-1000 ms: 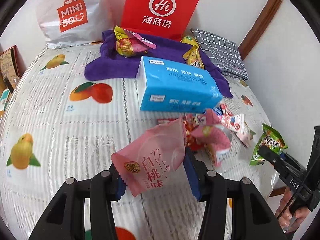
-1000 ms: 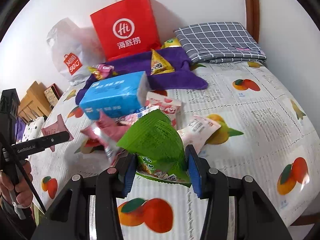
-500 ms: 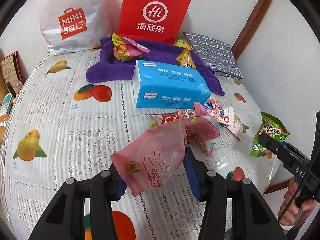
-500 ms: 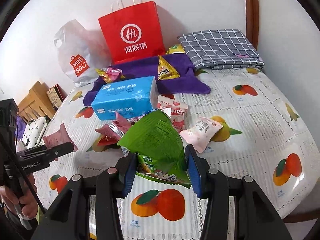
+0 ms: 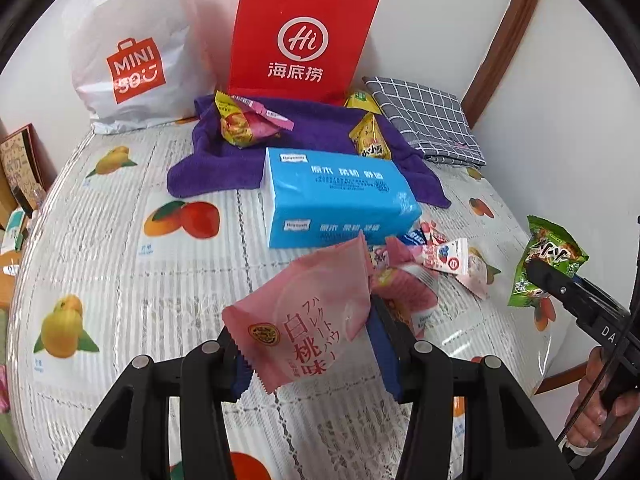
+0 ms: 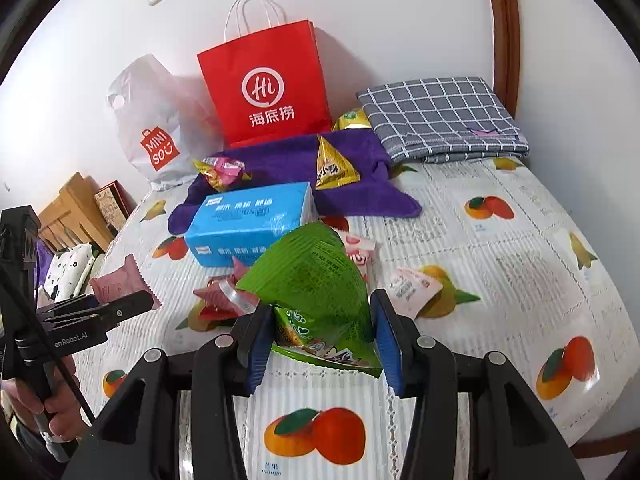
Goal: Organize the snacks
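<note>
My left gripper is shut on a pink peach-flavour snack packet, held up over the table. My right gripper is shut on a green snack bag, also lifted; the same green snack bag shows at the right in the left wrist view. A small heap of pink and white snack packets lies in front of a blue tissue pack. Yellow snack packets and a yellow-pink one rest on a purple towel.
A red paper bag and a white plastic Miniso bag stand against the back wall. A folded grey checked cloth lies at the back right. The fruit-print tablecloth covers the round table; wooden furniture stands off its left edge.
Both grippers have risen and drawn back from the snack heap with their packets still gripped; the table items look smaller and farther than a second ago.
</note>
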`<move>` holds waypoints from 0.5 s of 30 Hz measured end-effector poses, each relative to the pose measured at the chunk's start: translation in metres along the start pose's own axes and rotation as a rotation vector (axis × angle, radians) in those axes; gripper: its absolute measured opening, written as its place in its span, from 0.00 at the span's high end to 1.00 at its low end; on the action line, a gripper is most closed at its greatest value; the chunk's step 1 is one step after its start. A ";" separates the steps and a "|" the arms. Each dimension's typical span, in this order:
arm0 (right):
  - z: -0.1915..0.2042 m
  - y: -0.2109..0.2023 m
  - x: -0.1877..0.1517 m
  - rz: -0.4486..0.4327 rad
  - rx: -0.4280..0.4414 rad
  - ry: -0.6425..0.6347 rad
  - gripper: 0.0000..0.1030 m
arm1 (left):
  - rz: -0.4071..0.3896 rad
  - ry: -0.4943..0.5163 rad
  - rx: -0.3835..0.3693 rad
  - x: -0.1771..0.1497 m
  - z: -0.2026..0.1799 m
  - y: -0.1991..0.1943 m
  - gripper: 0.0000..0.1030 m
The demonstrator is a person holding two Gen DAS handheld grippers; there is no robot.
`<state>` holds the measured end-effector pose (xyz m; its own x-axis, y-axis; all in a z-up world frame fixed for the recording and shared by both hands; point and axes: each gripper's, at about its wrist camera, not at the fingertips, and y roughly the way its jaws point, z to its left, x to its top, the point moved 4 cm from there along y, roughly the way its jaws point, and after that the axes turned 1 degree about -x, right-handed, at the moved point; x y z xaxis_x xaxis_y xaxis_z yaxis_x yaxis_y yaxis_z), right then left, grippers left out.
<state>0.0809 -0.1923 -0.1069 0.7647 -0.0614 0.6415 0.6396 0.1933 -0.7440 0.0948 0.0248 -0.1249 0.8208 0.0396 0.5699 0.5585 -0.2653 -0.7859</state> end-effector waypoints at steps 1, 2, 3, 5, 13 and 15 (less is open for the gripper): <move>0.000 0.001 0.002 -0.002 0.000 0.001 0.55 | 0.000 -0.001 -0.001 0.002 0.000 0.000 0.53; -0.001 0.001 0.004 -0.003 0.001 0.001 0.55 | 0.000 -0.002 -0.003 0.004 0.000 0.001 0.53; -0.001 0.002 0.008 -0.005 0.002 0.002 0.55 | -0.002 -0.002 -0.005 0.006 -0.001 0.001 0.53; -0.001 0.003 0.011 -0.008 0.005 0.000 0.55 | -0.005 0.003 -0.002 0.010 -0.001 0.002 0.53; 0.006 0.010 0.028 -0.023 0.014 -0.018 0.55 | -0.015 0.025 0.017 0.026 -0.004 0.001 0.53; 0.008 0.011 0.033 -0.029 0.017 -0.021 0.55 | -0.017 0.025 0.020 0.029 -0.003 0.001 0.53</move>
<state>0.1128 -0.1847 -0.0928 0.7437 -0.0470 0.6669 0.6602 0.2085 -0.7215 0.1193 0.0228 -0.1084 0.8077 0.0194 0.5892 0.5752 -0.2451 -0.7804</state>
